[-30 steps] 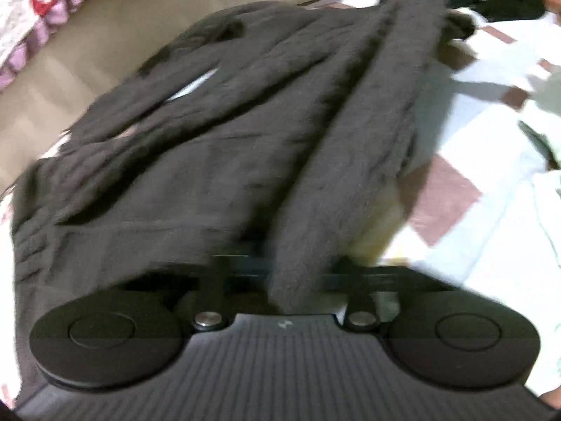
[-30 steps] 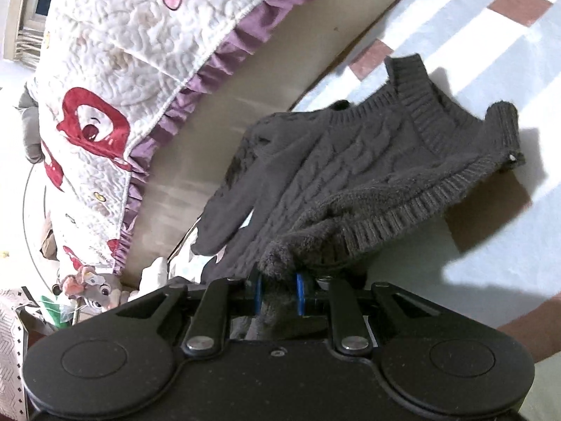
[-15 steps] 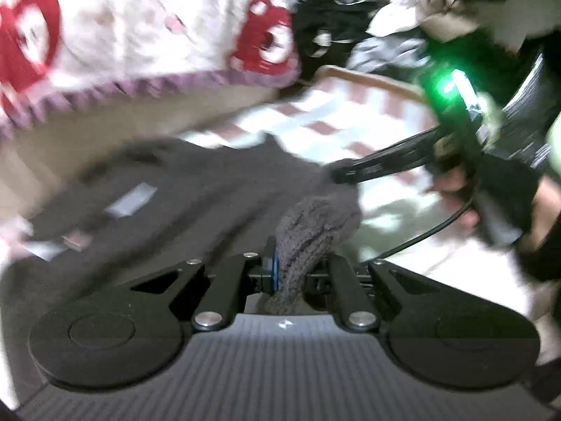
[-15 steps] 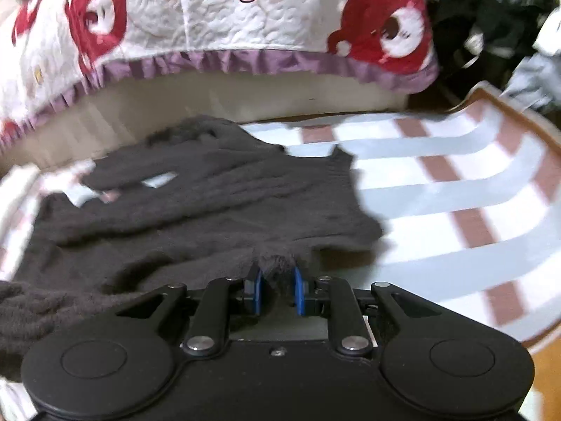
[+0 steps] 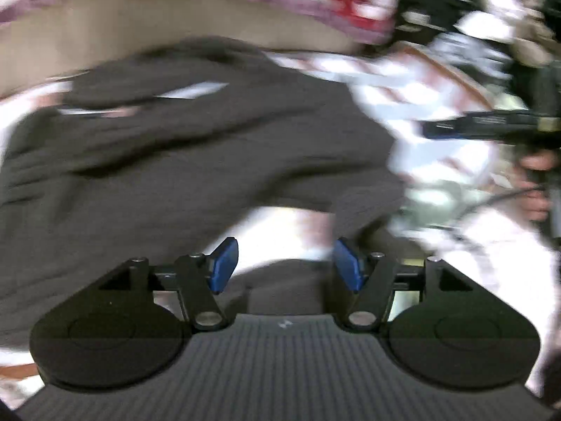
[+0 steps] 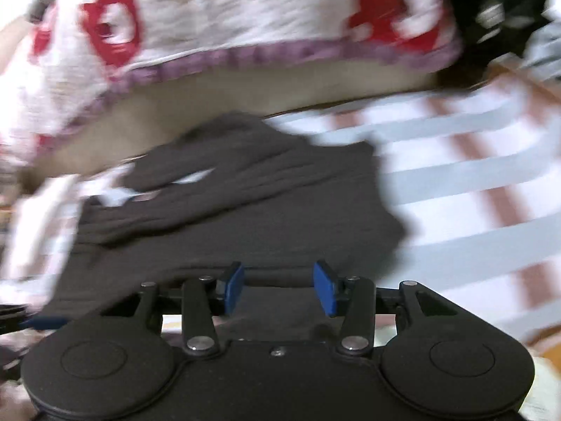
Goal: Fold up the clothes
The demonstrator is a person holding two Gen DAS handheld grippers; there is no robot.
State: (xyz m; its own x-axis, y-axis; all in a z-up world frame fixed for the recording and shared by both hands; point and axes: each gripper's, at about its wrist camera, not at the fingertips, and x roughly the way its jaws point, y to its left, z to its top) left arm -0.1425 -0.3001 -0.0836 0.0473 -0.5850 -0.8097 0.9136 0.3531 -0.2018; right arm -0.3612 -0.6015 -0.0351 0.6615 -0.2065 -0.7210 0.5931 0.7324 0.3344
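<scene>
Between folds, seemingly: left gripper (image 5: 285, 263) and right gripper (image 6: 278, 287) both spread wide, empty, over dark sweater (image 6: 245, 210) on striped bedsheet (image 6: 473, 182). Next, likely: regrip an edge.

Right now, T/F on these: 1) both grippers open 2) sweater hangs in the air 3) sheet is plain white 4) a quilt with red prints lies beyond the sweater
1) True. The left gripper and right gripper both have their fingers spread, with nothing between them.
2) False. The dark sweater lies on the bed.
3) False. The sheet is white with pale blue and brownish-red stripes.
4) True. The quilt with red prints and a purple trim sits beyond the sweater.
</scene>
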